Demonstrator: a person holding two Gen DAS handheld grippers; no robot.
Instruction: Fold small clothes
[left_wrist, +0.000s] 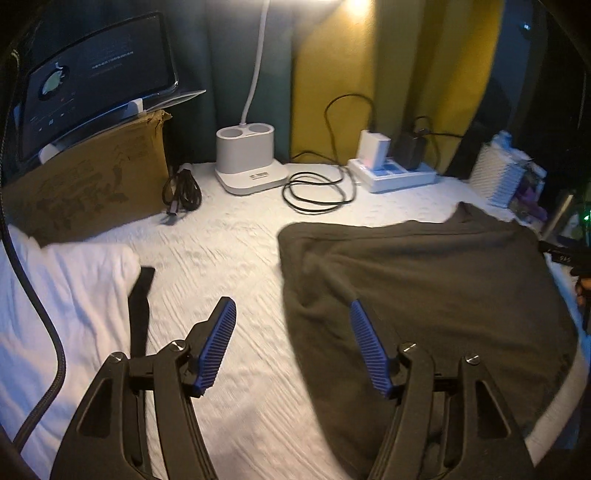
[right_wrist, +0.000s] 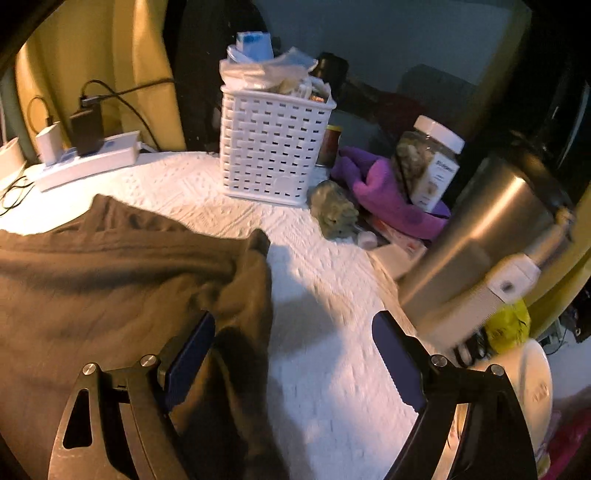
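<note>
A dark olive-brown garment lies spread on the white textured table cover, with folds along its far edge. In the left wrist view my left gripper is open, hovering over the garment's left edge. Its right blue pad is above the cloth and its left pad is above bare cover; nothing is gripped. In the right wrist view the garment fills the left side. Its bunched right edge lies just inside the left finger of my right gripper, which is wide open and holds nothing.
White cloth and a black strap lie at the left. At the back are a cardboard box bearing a tablet, a lamp base, coiled cables and a power strip. A white basket, jar, purple cloth and steel tumbler crowd the right.
</note>
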